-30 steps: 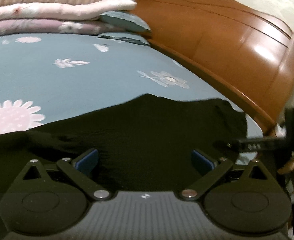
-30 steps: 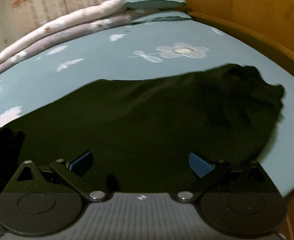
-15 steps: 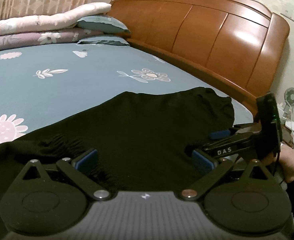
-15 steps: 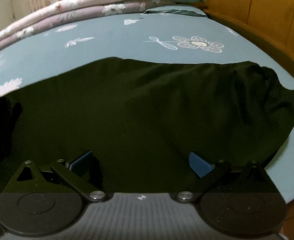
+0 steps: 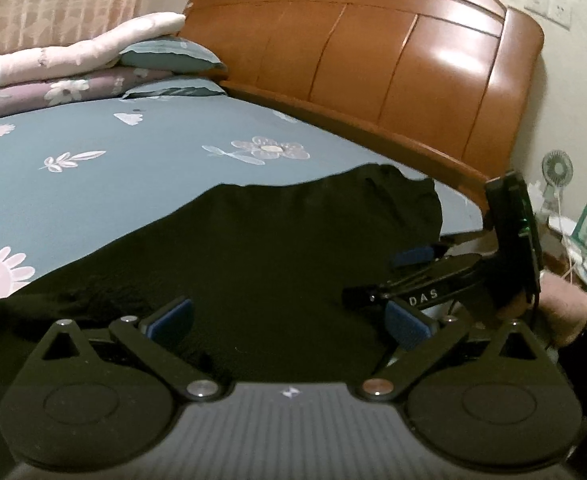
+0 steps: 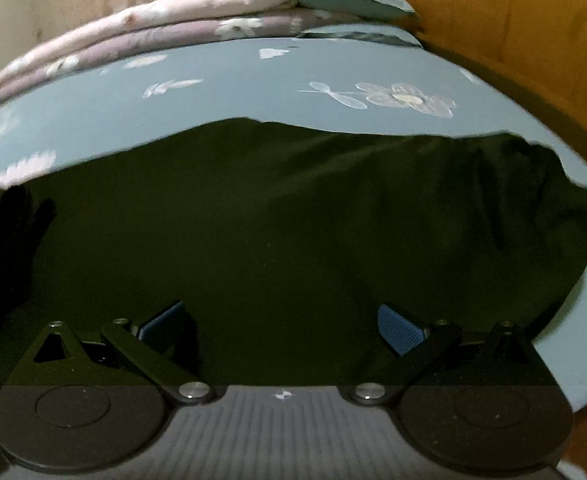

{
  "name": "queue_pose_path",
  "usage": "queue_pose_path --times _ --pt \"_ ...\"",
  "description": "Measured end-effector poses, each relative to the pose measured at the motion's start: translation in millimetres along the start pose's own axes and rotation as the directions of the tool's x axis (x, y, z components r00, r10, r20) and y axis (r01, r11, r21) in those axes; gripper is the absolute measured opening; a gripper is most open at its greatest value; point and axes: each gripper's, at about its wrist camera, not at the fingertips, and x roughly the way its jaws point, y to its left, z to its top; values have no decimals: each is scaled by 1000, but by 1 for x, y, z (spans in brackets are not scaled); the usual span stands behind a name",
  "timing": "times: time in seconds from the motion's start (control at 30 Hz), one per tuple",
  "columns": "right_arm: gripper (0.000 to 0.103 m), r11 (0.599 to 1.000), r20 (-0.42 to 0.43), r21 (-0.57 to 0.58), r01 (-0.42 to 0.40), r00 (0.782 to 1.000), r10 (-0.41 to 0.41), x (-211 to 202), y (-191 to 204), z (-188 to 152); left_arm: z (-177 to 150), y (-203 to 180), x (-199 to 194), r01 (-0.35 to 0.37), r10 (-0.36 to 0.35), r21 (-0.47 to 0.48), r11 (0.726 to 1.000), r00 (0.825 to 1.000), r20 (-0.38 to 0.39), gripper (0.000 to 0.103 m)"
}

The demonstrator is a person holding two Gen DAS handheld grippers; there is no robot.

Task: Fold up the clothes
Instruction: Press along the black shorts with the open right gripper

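- The left gripper [image 5: 289, 320] is spread wide, its blue pads far apart with nothing between them; it sits low over the black garment [image 5: 273, 264].
- The right gripper [image 6: 281, 322] is likewise wide open and holds nothing, low over the same dark cloth.
- The black garment lies spread on the blue flowered bedsheet [image 5: 141, 160], its bunched end near the wooden headboard [image 5: 373, 68].
- A hand [image 5: 561, 308] holds the right gripper.

A glossy wooden headboard [image 5: 393, 76] is catching the light; the black garment [image 5: 277, 248] is lying matt, soft cloth on the smooth bedsheet [image 5: 141, 152].
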Motion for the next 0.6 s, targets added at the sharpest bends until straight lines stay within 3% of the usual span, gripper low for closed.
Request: queue_pose_path --times 0.2,0.37,0.6 --pt "103 999 12 -34 -8 1000 9 2 -1 -4 -2 1 4 -30 30 10 1000 1000 6 102" --pt "103 999 -3 -39 -3 1000 3 3 0 -1 -5 -2 -14 -14 4 135 991 997 73 102" --pt "103 999 -29 -39 -3 1000 2 4 1 5 15 0 -38 -27 15 330 944 999 37 102"
